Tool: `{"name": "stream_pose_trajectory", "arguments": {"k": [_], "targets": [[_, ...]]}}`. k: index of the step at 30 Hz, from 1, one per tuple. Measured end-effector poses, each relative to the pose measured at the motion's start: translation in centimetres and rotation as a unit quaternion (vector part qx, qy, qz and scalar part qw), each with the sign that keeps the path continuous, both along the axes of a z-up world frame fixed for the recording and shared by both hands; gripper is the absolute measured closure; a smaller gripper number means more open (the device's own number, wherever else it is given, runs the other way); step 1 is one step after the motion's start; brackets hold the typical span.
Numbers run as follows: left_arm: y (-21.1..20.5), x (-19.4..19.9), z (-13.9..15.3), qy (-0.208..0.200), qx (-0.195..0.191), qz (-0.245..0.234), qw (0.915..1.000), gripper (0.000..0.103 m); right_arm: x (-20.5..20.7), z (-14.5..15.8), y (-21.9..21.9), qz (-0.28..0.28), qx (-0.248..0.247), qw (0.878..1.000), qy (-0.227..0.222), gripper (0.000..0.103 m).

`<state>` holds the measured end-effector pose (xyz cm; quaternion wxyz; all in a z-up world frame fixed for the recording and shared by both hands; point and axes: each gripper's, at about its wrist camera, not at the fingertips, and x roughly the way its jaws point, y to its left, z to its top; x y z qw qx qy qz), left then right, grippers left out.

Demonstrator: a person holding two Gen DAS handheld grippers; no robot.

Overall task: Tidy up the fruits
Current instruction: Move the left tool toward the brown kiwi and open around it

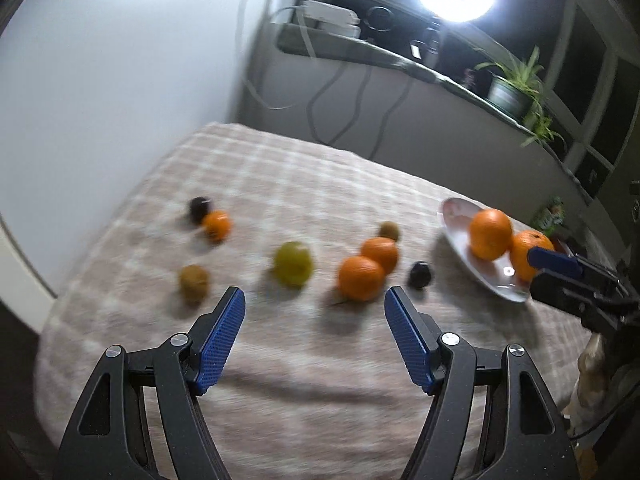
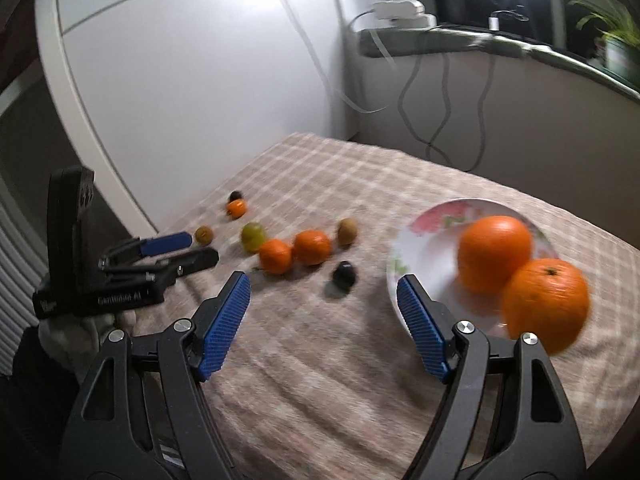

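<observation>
Blue-padded left gripper (image 1: 314, 300) fills the near edge of its view, jaws spread wide with nothing but checked beige tablecloth (image 1: 280, 184) between them. Just beyond its tips sit a pair of touching small orange mandarins (image 1: 368, 266), slightly right of centre, and a round yellow-green fruit (image 1: 293, 262), slightly left. Over on the right, the right gripper (image 2: 324, 290) is likewise released and empty, hovering at the near rim of the white floral plate (image 2: 432, 216), which already carries two large oranges (image 2: 520, 276). Remaining loose fruit lies left of that plate, so the left hand looks closer to it, with the mandarins straight ahead as the likeliest pick.
</observation>
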<state>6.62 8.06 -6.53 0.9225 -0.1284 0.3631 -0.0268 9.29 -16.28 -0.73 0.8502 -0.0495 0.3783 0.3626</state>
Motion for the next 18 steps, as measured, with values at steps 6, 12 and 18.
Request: {"name": "stream_pose_trajectory", "arguments": {"k": [6, 12, 18], "targets": [[3.3, -0.7, -1.1, 0.01, -0.01, 0.031, 0.9994, 0.04, -0.3, -1.5, 3.6, 0.028, -0.013, 0.999, 0.013, 0.03], [5.3, -0.7, -2.1, 0.019, -0.02, 0.044, 0.9986, 0.049, 0.1, -3.1, 6.2, 0.04, -0.027, 0.998, 0.027, 0.043], [6.2, 0.1, -2.6, 0.027, -0.024, 0.048, 0.9982, 0.054, 0.9, -4.4, 7.9, 0.047, -0.032, 0.997, 0.047, 0.054]]}}
